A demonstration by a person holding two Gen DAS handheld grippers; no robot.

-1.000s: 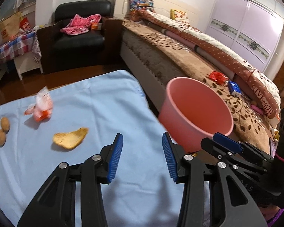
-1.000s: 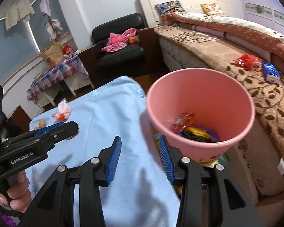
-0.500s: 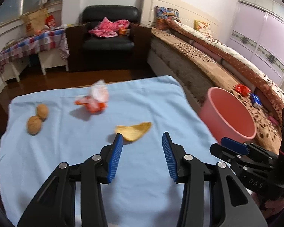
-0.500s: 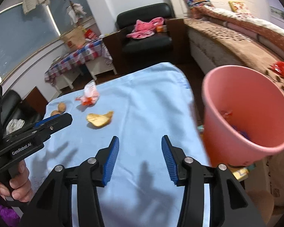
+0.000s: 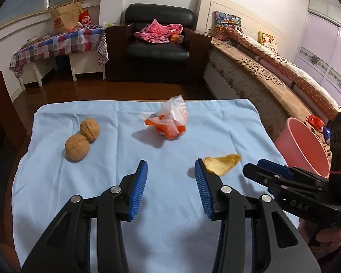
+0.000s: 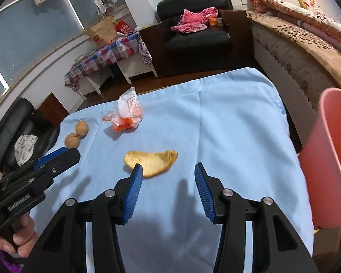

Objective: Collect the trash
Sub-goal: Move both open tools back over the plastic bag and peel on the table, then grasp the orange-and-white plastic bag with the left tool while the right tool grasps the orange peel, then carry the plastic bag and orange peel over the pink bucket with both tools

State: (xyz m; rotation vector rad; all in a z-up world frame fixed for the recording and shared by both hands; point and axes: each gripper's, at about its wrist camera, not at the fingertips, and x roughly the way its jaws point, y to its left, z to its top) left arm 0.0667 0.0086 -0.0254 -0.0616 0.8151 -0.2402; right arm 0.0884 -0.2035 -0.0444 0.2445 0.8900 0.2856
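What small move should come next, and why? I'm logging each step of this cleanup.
Probably ease the right gripper forward and down over the peel. Its jaws have just been opening with nothing between them, the peel lies loose on the blue cloth just ahead of its left finger, and the pink bin waits on that side.

Yellow peel [image 6: 151, 162] flat on the blue cloth [image 6: 227, 125], crumpled orange-white wrapper [image 6: 127, 115] beyond, two walnuts [image 5: 81, 138] leftward.

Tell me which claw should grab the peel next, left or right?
Right, probably. The right claw is open with the peel just ahead, by its left finger. The left claw is open too, but the peel sits off to its right, nearer the pink bin.
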